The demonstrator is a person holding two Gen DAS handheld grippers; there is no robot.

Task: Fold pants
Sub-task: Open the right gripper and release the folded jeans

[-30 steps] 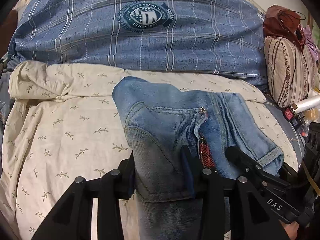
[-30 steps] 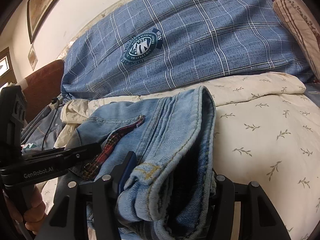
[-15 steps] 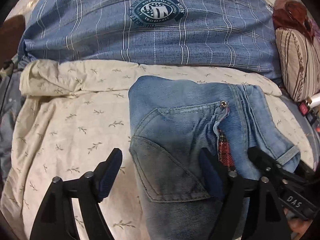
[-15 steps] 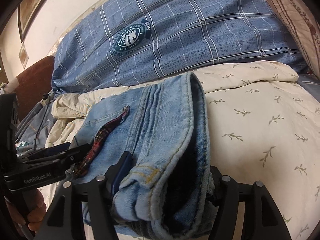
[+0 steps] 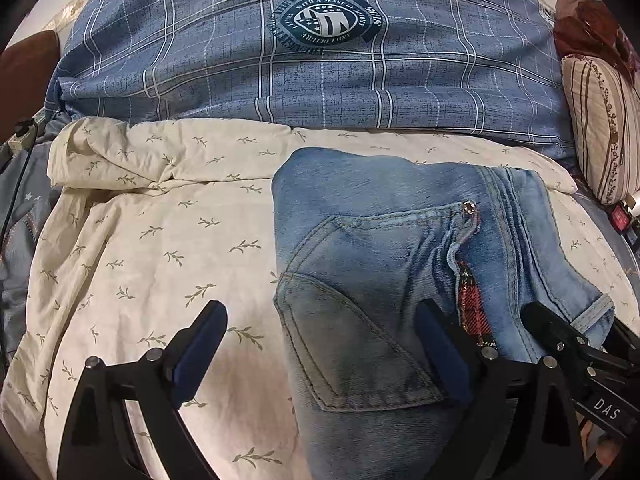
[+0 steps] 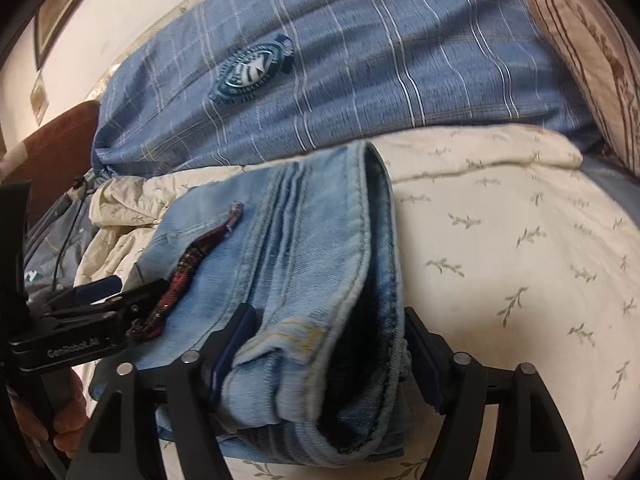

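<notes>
The fingers (image 5: 204,332) of the left gripper (image 5: 320,344) stand wide apart, holding nothing, over the folded jeans (image 5: 400,240) on the cream bedsheet (image 5: 160,240). In the right view, the right gripper (image 6: 324,348) fingers (image 6: 236,340) clamp the jeans' thick folded edge.

I see a cream leaf-print bedsheet (image 5: 168,240), a blue plaid quilt (image 5: 400,92) behind it, and a pale wall (image 6: 132,12).

Your right-wrist view is motion-blurred across the plaid blue duvet (image 6: 360,60) at the top, so its round badge text can't be read. The jeans (image 6: 304,264) run off the bottom edge in both views. At far right of the left-wrist view, the striped pillow (image 5: 600,120) is cut off.
</notes>
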